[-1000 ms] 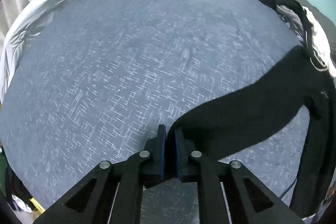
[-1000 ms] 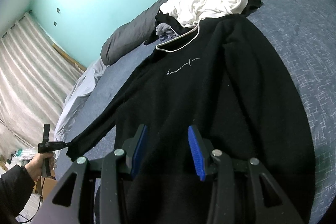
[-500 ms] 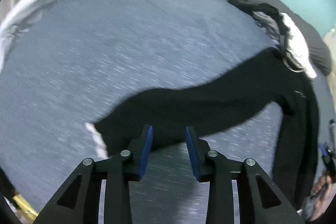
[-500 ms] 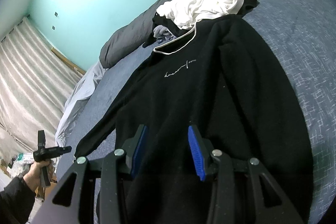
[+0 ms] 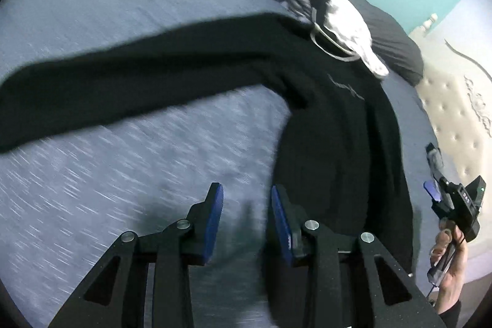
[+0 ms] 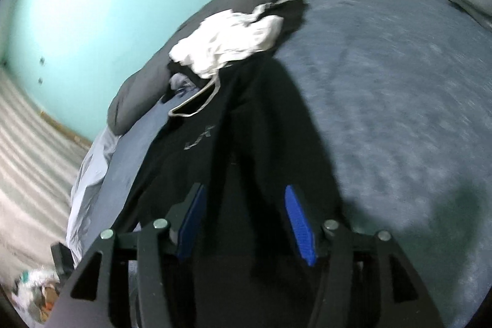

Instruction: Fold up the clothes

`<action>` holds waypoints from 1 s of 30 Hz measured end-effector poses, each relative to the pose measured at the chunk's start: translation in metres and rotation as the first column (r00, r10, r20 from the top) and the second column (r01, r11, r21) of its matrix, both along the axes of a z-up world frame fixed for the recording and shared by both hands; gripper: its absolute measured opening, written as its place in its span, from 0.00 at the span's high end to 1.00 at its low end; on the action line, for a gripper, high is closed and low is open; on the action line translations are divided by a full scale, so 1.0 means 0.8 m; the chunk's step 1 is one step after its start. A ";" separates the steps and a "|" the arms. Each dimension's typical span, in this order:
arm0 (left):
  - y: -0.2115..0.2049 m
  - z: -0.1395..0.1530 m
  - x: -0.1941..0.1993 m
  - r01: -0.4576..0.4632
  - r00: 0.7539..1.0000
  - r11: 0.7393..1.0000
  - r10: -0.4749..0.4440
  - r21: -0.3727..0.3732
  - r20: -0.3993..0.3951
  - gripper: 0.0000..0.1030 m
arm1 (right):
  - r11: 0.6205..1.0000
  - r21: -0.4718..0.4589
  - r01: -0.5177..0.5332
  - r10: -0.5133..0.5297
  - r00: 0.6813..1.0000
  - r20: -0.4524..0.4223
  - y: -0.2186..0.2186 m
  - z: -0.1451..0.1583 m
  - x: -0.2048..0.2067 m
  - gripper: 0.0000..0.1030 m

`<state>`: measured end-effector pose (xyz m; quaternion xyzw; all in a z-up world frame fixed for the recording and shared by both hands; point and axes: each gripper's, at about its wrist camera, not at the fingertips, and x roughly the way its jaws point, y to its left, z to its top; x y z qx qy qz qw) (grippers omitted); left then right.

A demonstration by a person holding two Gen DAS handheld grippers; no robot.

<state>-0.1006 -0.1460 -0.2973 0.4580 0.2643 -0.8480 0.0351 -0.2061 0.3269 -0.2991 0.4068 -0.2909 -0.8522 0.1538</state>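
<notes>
Both grippers empty, fingers apart. Left gripper (image 5: 247,217) hovers over bare blue bed (image 5: 123,189), near-left of the black sweatshirt (image 5: 332,143). Sweatshirt lies flat on the bed, one sleeve (image 5: 123,82) stretched out left, collar at the far end touching a white garment (image 5: 347,23) in the clothes pile. Right gripper (image 6: 246,220) sits over the sweatshirt's near part; contact unclear, view blurred.

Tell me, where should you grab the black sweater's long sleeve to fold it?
Probably at the cuff end of the outstretched sleeve. The black sweater lies flat on the blue bedspread, and that sleeve sticks straight out sideways. The open left hand-held gripper could come low from the bed's near edge, pinch the cuff and carry it across the chest.
</notes>
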 end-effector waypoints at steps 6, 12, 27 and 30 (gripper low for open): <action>0.046 -0.018 0.003 0.044 0.999 0.999 -0.045 -0.010 -0.023 0.56 | 0.998 0.050 0.034 -0.039 0.995 0.090 0.037 -0.009 0.024 0.46; 0.063 -0.022 0.005 0.075 0.996 0.997 -0.075 -0.007 -0.046 0.52 | 0.994 0.102 -0.044 0.023 0.980 0.198 0.029 -0.032 0.038 0.46; 0.044 -0.024 0.009 0.039 0.996 0.999 -0.039 -0.006 -0.076 0.51 | 0.959 0.202 -0.201 0.134 0.944 0.302 0.003 -0.062 0.053 0.92; 0.039 -0.024 0.009 0.030 0.996 1.000 -0.029 0.008 -0.080 0.51 | 0.957 0.212 -0.198 0.138 0.953 0.270 0.008 -0.051 0.054 0.95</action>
